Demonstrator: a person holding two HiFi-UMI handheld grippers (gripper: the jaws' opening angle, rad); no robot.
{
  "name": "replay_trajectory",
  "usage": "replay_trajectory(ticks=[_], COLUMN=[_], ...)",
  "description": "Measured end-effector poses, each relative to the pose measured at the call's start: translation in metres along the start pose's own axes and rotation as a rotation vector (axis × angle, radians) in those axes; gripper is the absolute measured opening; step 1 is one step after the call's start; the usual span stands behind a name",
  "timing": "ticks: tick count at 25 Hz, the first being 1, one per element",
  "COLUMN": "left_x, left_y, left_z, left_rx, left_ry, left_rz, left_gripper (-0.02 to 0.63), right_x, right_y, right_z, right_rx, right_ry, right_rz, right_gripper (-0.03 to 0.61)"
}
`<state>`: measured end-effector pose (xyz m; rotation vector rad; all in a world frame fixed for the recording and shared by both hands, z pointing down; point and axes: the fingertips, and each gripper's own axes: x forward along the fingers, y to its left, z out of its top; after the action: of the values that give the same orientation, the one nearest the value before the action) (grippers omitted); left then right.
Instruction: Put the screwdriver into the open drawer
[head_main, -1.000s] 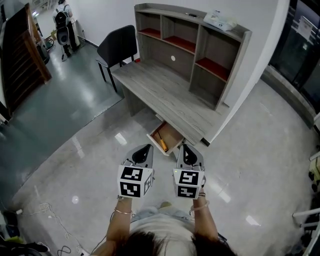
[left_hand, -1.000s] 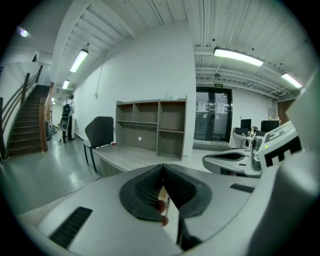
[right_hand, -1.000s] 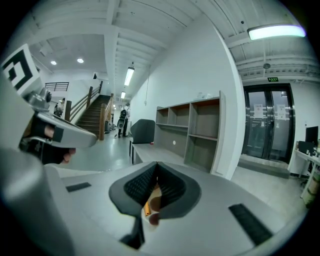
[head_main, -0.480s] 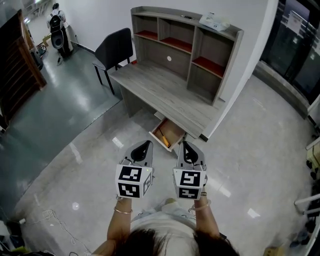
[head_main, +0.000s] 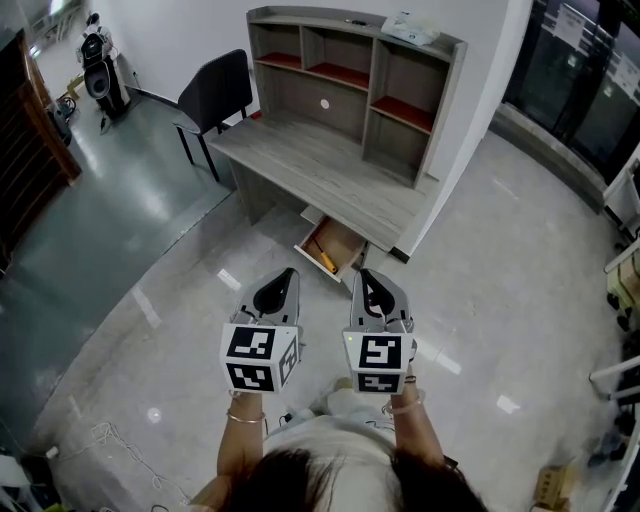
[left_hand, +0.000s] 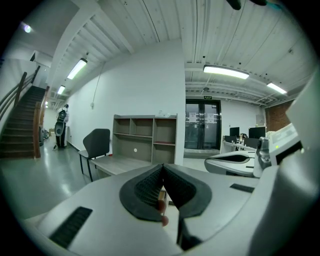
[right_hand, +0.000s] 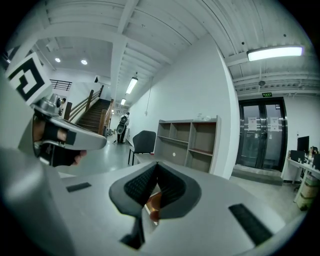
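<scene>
Head view: spotted screwdriver (head_main: 327, 262) lying inside open drawer (head_main: 346, 243), far ahead of both grippers, axis far-left to near-right, right gripper (head_main: 364, 276) slightly nearer than left gripper (head_main: 288, 276); both pinched together, empty.

Nothing here can be read as words or numbers. Far ahead of the right jaws and off to their right, a green sign (right_hand: 267, 94) hangs over the glass doors (right_hand: 260, 145). Its characters are too small to make out. The paper sheets (right_hand: 248, 121) stuck on those doors are just as illegible. Behind the jaws, the left cube (head_main: 258, 357) and the right cube (head_main: 375, 364) bear black-and-white square markers, which are patterns only, without letters or digits.
</scene>
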<state>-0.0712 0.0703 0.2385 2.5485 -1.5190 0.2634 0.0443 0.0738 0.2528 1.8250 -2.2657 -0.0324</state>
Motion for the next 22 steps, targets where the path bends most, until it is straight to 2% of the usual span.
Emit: replay_trajectory(ticks=[11, 22], left_x=[-0.043, -0.059], left_y=[-0.007, -0.008], left_z=[-0.01, -0.01], left_rx=[-0.006, 0.003], left_ry=[-0.004, -0.015], left_rz=[-0.033, -0.059], left_gripper=[0.017, 0.017], right_x=[-0.04, -0.058], right_y=[0.023, 0.033], right_z=[0.007, 0.012], right_rx=[-0.004, 0.014], right_ry=[-0.02, -0.039], right_rz=[-0.034, -0.055], right_gripper=[0.028, 0.028])
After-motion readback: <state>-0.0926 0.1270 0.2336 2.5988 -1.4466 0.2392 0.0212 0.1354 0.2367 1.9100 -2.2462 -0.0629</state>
